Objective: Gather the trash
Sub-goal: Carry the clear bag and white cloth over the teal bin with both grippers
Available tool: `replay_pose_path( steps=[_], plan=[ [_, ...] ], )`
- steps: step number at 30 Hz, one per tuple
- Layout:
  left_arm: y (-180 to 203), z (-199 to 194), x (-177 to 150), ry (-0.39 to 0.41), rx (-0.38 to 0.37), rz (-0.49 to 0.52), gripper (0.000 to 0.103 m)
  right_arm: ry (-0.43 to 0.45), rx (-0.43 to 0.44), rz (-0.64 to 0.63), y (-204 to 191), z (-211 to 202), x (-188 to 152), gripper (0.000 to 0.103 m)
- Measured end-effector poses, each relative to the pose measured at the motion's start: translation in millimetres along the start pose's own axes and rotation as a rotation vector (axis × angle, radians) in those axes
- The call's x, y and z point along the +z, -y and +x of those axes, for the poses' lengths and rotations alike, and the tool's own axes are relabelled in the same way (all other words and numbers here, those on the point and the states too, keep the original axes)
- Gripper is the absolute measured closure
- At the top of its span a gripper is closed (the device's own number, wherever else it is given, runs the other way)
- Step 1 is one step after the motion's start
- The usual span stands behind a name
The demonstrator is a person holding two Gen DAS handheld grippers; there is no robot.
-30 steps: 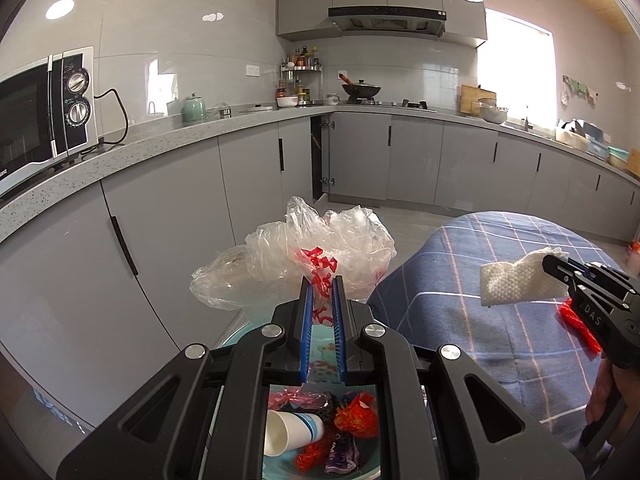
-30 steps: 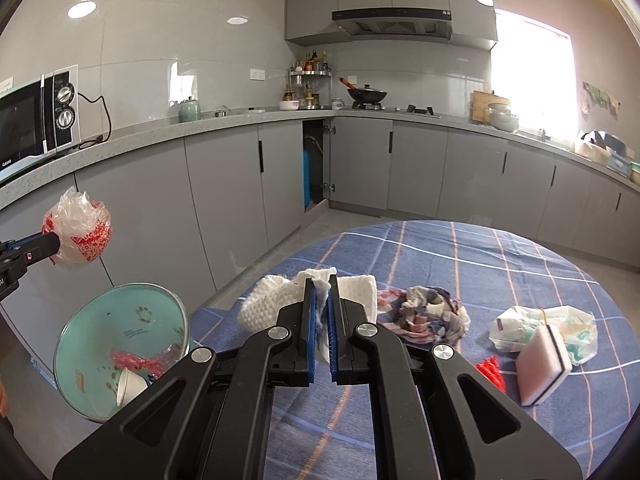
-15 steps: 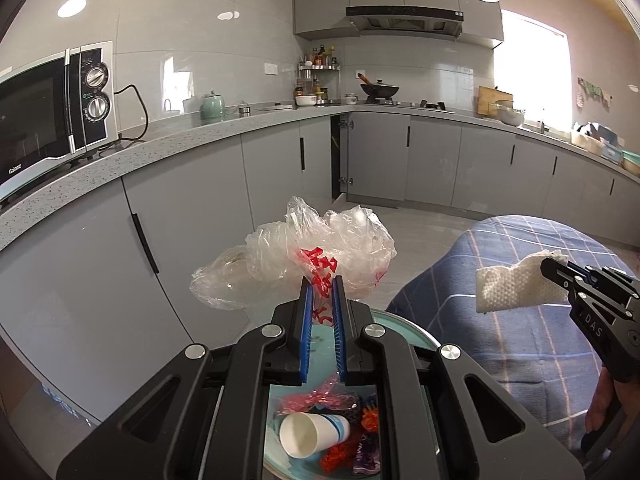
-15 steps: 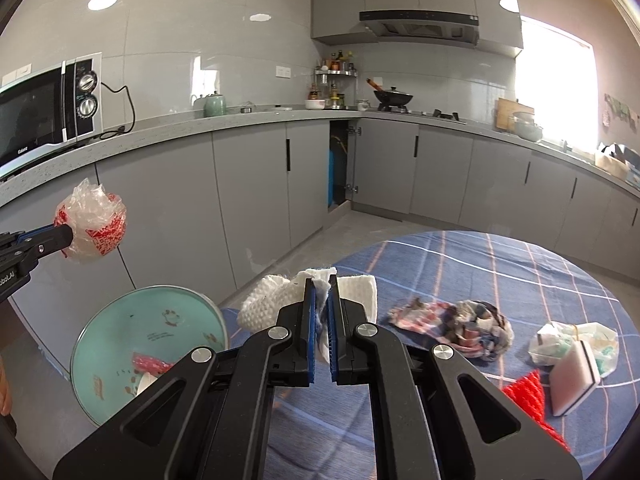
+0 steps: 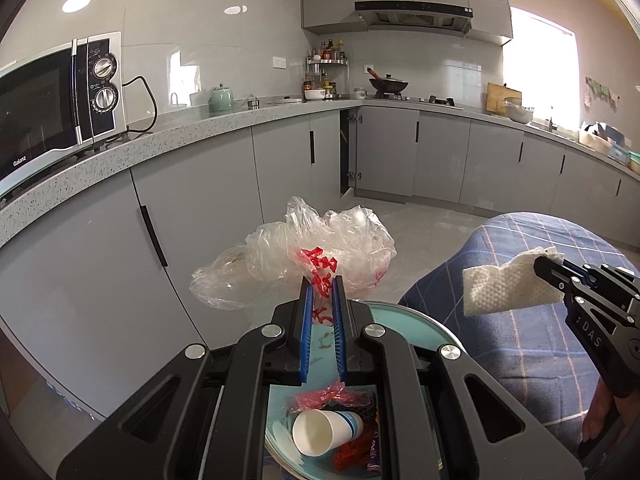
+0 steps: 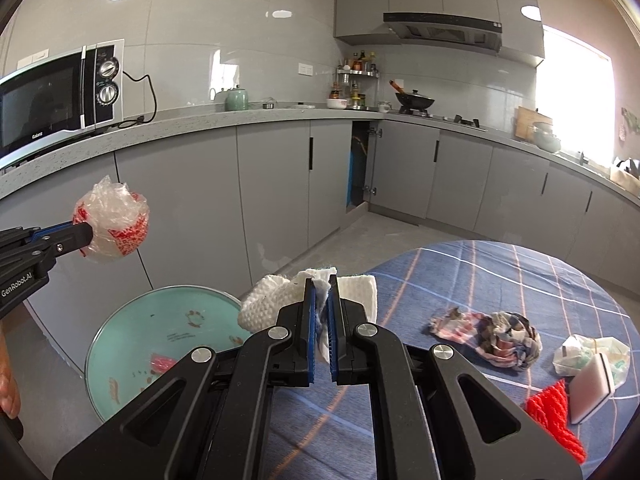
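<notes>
My left gripper (image 5: 320,282) is shut on a crumpled clear plastic bag with red print (image 5: 304,256), held in the air above a round teal bin (image 5: 404,320); the same bag (image 6: 114,224) shows at the left of the right wrist view. Inside the bin lie a white paper cup (image 5: 320,432) and red wrappers (image 5: 332,396). My right gripper (image 6: 320,280) is shut on a wad of white paper towel (image 6: 264,304), held over the table edge next to the bin (image 6: 132,336). That towel (image 5: 504,288) also appears at the right of the left wrist view.
On the round table with a blue checked cloth (image 6: 480,280) lie a crumpled patterned rag (image 6: 504,336), a plastic bag (image 6: 600,352), a sponge (image 6: 592,388) and red netting (image 6: 552,412). Grey cabinets (image 5: 200,200) and a counter with a microwave (image 5: 52,108) stand close behind the bin.
Both grippers have drifted sideways with their loads still held. The right gripper with the paper towel now sits nearer the bin's edge; the table trash has slid rightward in its view.
</notes>
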State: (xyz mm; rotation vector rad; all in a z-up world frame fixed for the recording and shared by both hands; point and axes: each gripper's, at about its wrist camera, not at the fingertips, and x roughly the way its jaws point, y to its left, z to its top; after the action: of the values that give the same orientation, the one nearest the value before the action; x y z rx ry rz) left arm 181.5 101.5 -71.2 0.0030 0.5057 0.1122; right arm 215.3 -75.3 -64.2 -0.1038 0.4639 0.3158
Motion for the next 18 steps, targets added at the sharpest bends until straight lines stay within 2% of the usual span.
replay_pose_path(
  steps=[18],
  plan=[
    [-7.6, 8.2, -4.9, -0.025, 0.011, -0.01, 0.09, -0.01, 0.076, -0.044, -22.9, 2.3, -4.1, 0.097]
  ],
)
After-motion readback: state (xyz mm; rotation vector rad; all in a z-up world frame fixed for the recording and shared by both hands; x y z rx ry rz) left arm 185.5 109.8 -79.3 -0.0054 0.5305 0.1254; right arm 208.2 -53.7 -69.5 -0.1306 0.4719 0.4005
